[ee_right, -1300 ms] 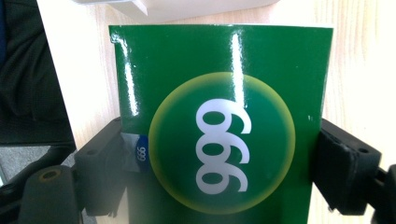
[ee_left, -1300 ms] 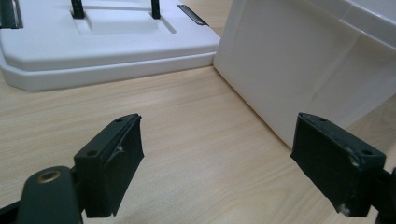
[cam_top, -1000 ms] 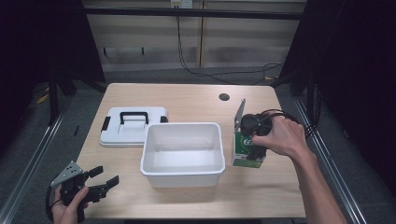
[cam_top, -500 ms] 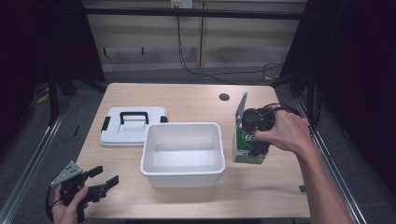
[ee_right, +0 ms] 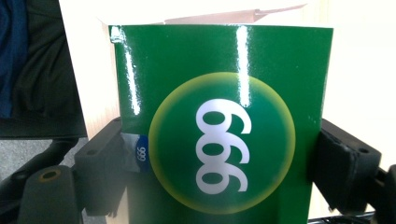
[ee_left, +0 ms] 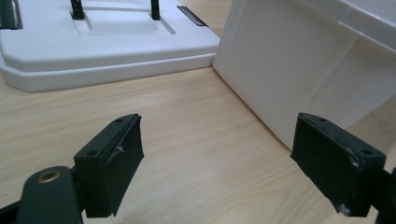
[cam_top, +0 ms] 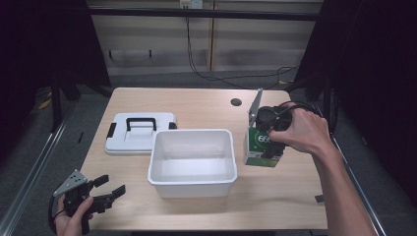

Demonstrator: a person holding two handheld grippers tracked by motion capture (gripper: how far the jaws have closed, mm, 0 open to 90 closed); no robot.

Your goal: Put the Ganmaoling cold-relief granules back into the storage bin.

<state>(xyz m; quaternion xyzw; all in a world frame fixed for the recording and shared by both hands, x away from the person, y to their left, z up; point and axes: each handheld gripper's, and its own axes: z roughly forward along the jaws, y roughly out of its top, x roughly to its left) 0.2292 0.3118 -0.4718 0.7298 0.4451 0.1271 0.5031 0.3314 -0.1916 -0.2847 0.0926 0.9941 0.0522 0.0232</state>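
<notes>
A green box [cam_top: 255, 143] marked "666", its top flap open, stands just right of the white bin [cam_top: 192, 133]. My right gripper [cam_top: 266, 150] comes down from above and is shut on it. In the right gripper view both black jaws press the sides of the green box [ee_right: 219, 140], with the right gripper [ee_right: 222, 182] low on it. My left gripper [cam_top: 112, 186] is open and holds nothing near the table's front left corner. The left gripper [ee_left: 217, 158] points at bare wood, with the bin's wall [ee_left: 299, 70] to the right.
A white lid with a black handle [cam_top: 140, 132] lies flat left of the bin, and the lid [ee_left: 93, 46] shows ahead of the left jaws. A round cable hole [cam_top: 236, 102] sits in the wooden table [cam_top: 206, 105] at the back.
The right hand and the green box have risen slightly and shifted toward the back. The left gripper has stayed put.
</notes>
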